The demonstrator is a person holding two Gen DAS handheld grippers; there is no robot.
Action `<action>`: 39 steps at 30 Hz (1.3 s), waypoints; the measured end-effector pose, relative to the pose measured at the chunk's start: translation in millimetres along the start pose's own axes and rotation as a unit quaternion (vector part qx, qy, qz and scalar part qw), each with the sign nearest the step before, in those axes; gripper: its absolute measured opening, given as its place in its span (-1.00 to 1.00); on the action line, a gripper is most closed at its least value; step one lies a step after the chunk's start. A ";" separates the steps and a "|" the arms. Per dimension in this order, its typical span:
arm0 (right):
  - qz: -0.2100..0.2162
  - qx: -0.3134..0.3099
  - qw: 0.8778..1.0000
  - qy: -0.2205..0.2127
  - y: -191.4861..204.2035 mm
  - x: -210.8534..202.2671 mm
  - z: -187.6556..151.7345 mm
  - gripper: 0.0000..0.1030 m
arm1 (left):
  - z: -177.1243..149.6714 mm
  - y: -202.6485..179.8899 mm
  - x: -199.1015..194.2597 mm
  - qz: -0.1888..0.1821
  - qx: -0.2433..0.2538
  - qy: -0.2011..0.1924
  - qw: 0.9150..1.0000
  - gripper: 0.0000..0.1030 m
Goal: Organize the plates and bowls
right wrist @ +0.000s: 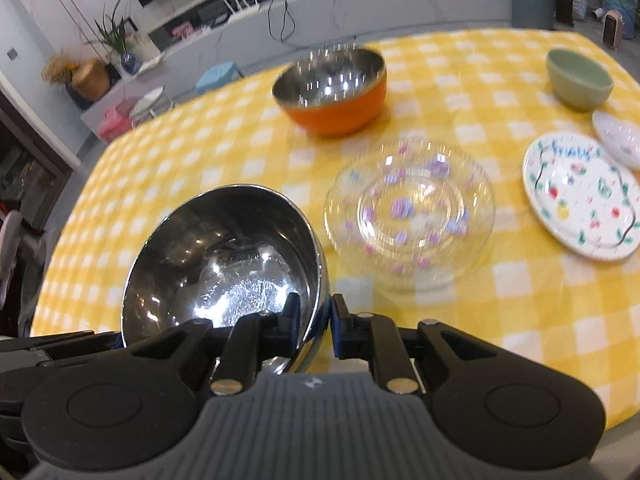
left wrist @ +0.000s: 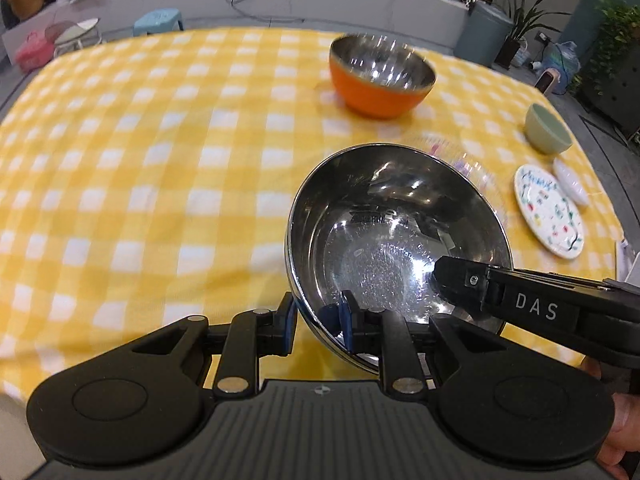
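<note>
Both grippers grip one steel bowl (left wrist: 396,232) by its rim, tilted and lifted over the near edge of the yellow checked table (left wrist: 160,160). My left gripper (left wrist: 316,320) is shut on its near-left rim. My right gripper (right wrist: 314,324) is shut on the bowl's (right wrist: 224,256) right rim; its finger also shows in the left wrist view (left wrist: 460,280). An orange steel-lined bowl (left wrist: 380,76) stands further back, also in the right wrist view (right wrist: 332,92). A clear flowered glass plate (right wrist: 408,220) lies just right of the held bowl.
A pale green bowl (right wrist: 580,78), a small white dish (right wrist: 618,140) and a white fruit-patterned plate (right wrist: 580,196) sit at the table's right side. The green bowl (left wrist: 548,128) and patterned plate (left wrist: 548,210) also show in the left wrist view. Stools and a shelf stand beyond the table.
</note>
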State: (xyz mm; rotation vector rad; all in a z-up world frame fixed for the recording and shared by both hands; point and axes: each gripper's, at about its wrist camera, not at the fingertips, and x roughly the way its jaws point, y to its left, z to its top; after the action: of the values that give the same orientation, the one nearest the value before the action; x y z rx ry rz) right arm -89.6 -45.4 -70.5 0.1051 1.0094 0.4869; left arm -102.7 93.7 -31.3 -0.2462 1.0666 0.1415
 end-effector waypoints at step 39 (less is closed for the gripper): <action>-0.031 -0.017 0.999 -0.023 -11.6 -5.1 -14.6 -0.15 | -19.8 -5.1 -5.0 0.008 0.061 -0.028 0.998 0.27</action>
State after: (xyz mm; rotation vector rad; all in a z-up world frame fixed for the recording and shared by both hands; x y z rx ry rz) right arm -100.0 -59.9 -77.9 0.0537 0.9559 0.4423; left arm -120.7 83.5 -35.3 -0.1234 1.0169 0.0969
